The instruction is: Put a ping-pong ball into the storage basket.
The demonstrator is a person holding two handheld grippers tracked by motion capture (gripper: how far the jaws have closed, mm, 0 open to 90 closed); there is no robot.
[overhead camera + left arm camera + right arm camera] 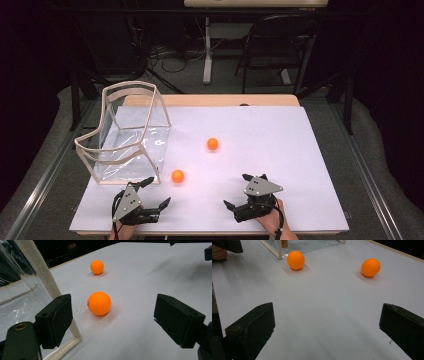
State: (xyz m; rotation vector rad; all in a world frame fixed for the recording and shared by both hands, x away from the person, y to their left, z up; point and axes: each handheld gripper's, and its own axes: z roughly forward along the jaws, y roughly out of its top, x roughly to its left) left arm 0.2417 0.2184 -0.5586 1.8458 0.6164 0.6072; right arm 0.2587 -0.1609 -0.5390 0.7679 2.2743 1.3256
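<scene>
High view, both tongs wide, left tongs (pixel 158 192) near ball (pixel 177 176) beside clear box (pixel 131 131); right tongs (pixel 238 191) apart

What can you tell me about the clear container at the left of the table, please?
The clear container looks like a box of transparent film, creased and glinting, stretched on a pale, tape-like frame. Its top rim curves, high at the back and dipping lower on the left. It looks empty. It rests on the white table cover near the left edge. The nearer orange ball lies just off its front right corner, apart from it as far as I can tell; the left gripper hovers close to that corner.
</scene>
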